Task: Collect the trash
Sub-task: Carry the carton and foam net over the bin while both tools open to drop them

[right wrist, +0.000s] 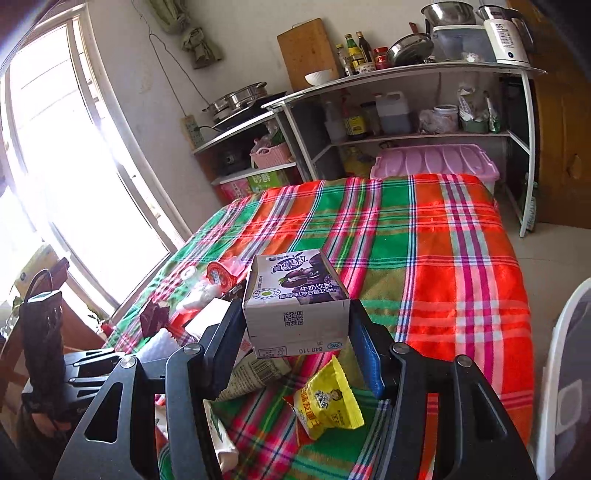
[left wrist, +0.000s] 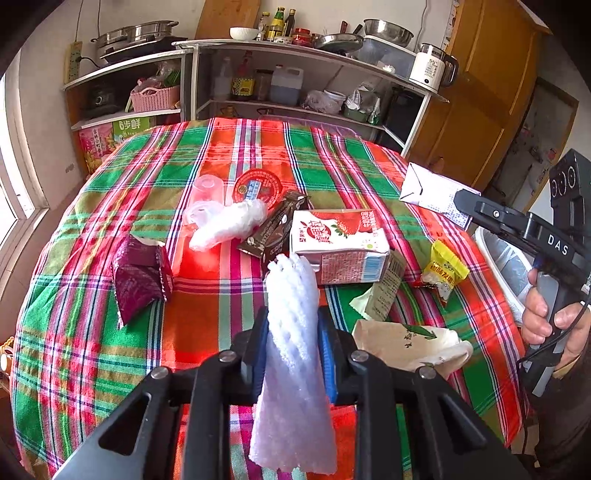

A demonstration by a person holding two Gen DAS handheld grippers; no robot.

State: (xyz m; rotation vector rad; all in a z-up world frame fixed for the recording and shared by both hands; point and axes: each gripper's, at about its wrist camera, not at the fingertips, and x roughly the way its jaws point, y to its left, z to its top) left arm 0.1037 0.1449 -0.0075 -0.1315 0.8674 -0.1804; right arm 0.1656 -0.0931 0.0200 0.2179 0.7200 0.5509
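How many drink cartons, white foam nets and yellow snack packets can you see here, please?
Drink cartons: 2 (strawberry carton on the table; purple carton in the right tongs)
White foam nets: 2 (held foam net in the left tongs; loose foam net on the table)
Yellow snack packets: 1 (yellow packet)
Total: 5

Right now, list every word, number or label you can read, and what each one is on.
"DAS": the right claw's black body.
"真果粒", "牛奶饮品", "125mL", "SIG", "848 110": purple milk carton in the right claw.
"55°": white kettle.
"鲜": green box under the shelf.
Strawberry carton, yellow packet, bottle labels: too small or blurred.
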